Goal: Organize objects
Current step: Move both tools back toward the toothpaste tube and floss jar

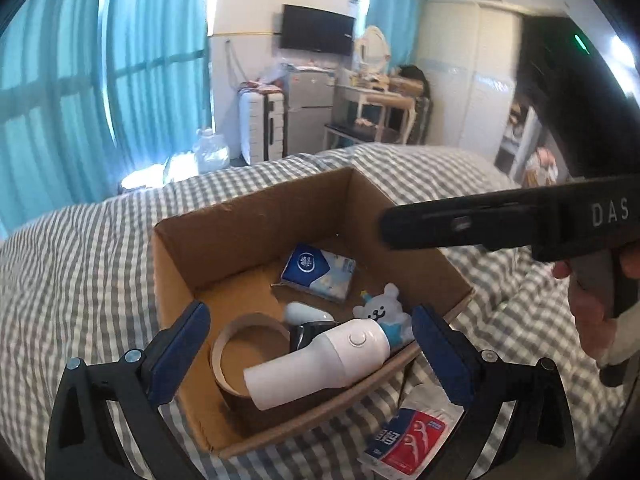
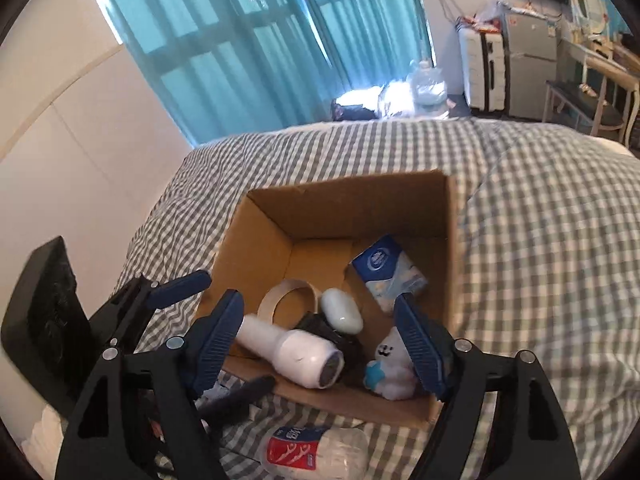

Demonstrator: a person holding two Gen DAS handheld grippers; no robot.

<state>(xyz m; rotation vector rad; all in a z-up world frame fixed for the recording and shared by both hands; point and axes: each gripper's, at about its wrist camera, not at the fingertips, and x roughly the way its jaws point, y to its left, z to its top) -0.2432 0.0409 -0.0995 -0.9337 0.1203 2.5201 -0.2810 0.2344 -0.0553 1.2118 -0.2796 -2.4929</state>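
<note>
A cardboard box (image 1: pixel 248 216) (image 2: pixel 340 208) sits open on the checked bed. Inside lie a blue tissue pack (image 1: pixel 318 270) (image 2: pixel 390 270), a tape roll (image 1: pixel 240 344) (image 2: pixel 286 296), a white oval case (image 1: pixel 306 312) (image 2: pixel 342 310), a white handheld device (image 1: pixel 320 360) (image 2: pixel 296 354) and a bear toy (image 1: pixel 384 312) (image 2: pixel 390 372). A red floss-pick bag (image 1: pixel 412 440) (image 2: pixel 312 456) lies on the bed in front of the box. My left gripper (image 1: pixel 312 344) hovers open over the box's near edge. My right gripper (image 2: pixel 320 344) is open above the device and bear, gripping neither.
The right gripper's black body (image 1: pixel 500 220) crosses over the box's right side, held by a hand (image 1: pixel 592 320). Checked bedding (image 2: pixel 540 240) spreads around the box. Teal curtains, a suitcase (image 1: pixel 262 128) and a dressing table stand beyond the bed.
</note>
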